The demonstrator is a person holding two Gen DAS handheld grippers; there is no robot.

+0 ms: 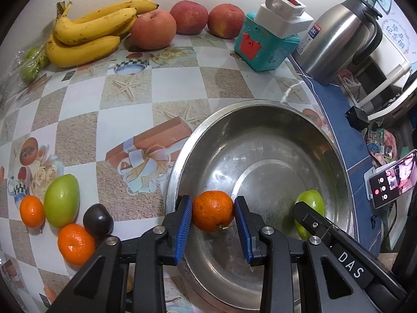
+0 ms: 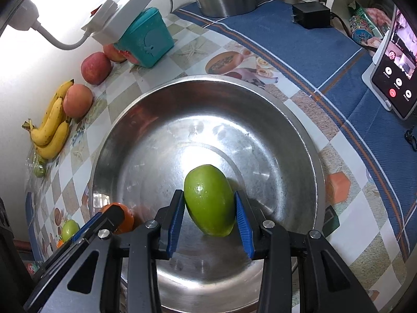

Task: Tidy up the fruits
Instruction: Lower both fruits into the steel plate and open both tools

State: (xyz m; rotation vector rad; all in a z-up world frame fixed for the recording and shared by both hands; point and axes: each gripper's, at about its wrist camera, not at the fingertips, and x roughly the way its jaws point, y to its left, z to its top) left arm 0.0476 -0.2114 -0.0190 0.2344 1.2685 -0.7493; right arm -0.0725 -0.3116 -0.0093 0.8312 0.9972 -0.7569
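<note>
Covering the table [image 1: 86, 99] is a glossy checked oilcloth printed with starfish, teacups and a ribboned gift box; past the bowl to the right a blue striped cloth [image 2: 299, 41] takes over. A plain white wall backs the table. The left gripper [image 1: 213, 210] has its blue pads pressed on both sides of an orange mandarin [image 1: 213, 210], held just inside the near-left rim of the steel bowl [image 1: 260, 135]. The right gripper [image 2: 209, 203] clamps a green mango [image 2: 208, 199] over the bowl's floor; whether the fruit touches the metal I cannot tell.

To the left of the left gripper, on the oilcloth, sit two more mandarins [image 1: 75, 244], another green mango [image 1: 62, 199] and a dark round fruit [image 1: 98, 219], all close together. Far ahead of it, along the wall, lie a bunch of bananas [image 1: 91, 31] and three peaches [image 1: 153, 28], with a teal box [image 1: 265, 47] carrying a white power strip [image 1: 284, 15]. Ahead and right of the right gripper stand a steel kettle [image 1: 341, 39], a black adapter [image 2: 311, 14] and a propped phone [image 2: 393, 78] with its screen lit.
</note>
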